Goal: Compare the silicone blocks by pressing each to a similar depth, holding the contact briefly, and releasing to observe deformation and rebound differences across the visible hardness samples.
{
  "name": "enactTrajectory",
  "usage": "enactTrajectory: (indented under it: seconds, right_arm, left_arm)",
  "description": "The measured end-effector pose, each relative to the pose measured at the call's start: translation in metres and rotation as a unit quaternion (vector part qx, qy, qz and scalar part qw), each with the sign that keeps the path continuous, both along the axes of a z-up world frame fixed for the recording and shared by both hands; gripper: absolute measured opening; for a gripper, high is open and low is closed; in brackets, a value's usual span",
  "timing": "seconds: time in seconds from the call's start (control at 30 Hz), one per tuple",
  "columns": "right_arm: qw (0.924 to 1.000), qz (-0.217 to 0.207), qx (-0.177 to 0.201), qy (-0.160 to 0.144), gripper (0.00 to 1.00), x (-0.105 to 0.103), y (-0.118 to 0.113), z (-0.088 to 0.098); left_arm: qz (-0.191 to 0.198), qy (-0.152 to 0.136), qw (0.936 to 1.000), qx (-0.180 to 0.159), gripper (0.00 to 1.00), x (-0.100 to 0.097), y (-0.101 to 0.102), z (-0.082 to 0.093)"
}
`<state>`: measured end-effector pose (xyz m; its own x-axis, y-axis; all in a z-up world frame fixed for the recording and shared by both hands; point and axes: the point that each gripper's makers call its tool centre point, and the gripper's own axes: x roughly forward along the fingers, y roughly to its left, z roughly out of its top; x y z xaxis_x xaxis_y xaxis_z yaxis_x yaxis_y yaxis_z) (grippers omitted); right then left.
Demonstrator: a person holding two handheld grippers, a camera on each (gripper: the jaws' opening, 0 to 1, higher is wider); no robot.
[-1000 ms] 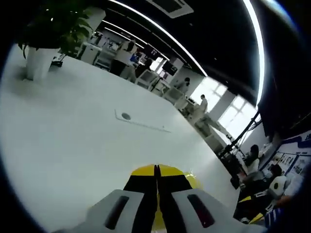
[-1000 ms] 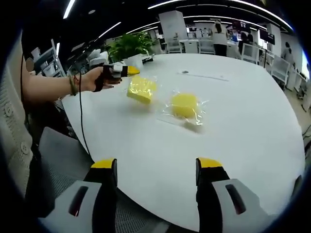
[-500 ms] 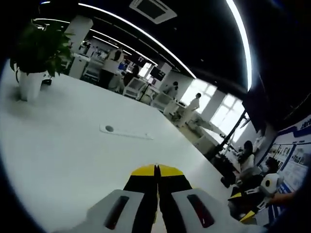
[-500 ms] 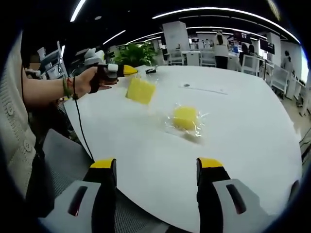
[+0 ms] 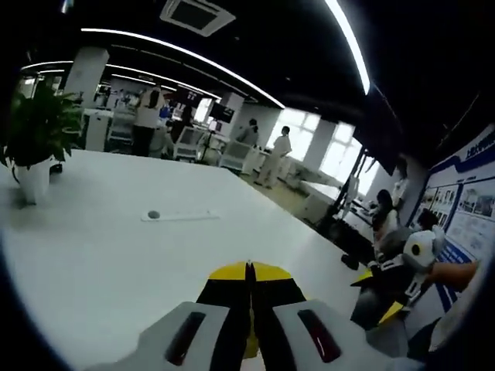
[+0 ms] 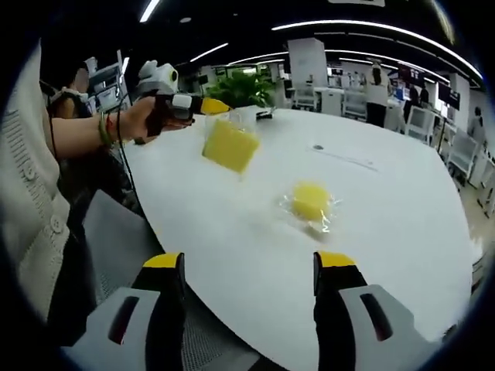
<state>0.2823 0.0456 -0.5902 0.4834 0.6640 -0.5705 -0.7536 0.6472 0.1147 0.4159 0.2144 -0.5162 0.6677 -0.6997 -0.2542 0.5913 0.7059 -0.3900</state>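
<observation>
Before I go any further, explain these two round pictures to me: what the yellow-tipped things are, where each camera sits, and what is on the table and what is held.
No robot arm here: a person holds a two-jaw tool in each hand, and a fisheye camera rides on each tool, looking forward along its jaws.

In the right gripper view, the right gripper rises from the bottom with its yellow-tipped jaws wide apart and nothing between them. Further off, the person's hand holds the left gripper, from whose tip hangs a yellow silicone block in clear wrap, lifted off the white table. A second wrapped yellow block lies on the table.

In the left gripper view, the same left gripper's jaws are pressed together, with a little yellow showing just beyond them. A potted plant stands on the table.
</observation>
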Motion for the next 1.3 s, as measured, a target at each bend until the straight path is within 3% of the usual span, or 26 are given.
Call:
enactTrajectory:
  seconds: [0.1, 0.5, 0.67, 1.07, 1.3]
  right_arm:
    - [0.9991, 0.038, -0.017, -0.011, 0.62, 0.004, 0.005, 0.012]
    - [0.9916, 0.116, -0.041, -0.041, 0.62, 0.038, 0.024, 0.045]
    - [0.9851, 0.153, -0.057, -0.054, 0.62, 0.053, 0.033, 0.058]
    - [0.9668, 0.227, -0.082, -0.083, 0.63, 0.090, 0.066, 0.078]
    - [0.9537, 0.273, -0.092, -0.085, 0.63, 0.104, 0.094, 0.076]
  left_arm:
    - [-0.011, -0.008, 0.9999, -0.001, 0.00, -0.006, -0.004, 0.006]
    - [-0.050, -0.045, 0.9977, -0.001, 0.00, -0.014, -0.013, 0.033]
    - [-0.082, -0.066, 0.9944, -0.001, 0.00, -0.021, -0.022, 0.043]
    - [-0.128, -0.077, 0.9888, -0.002, 0.00, -0.027, -0.036, 0.051]
    - [-0.147, -0.079, 0.9860, 0.001, 0.00, -0.029, -0.041, 0.052]
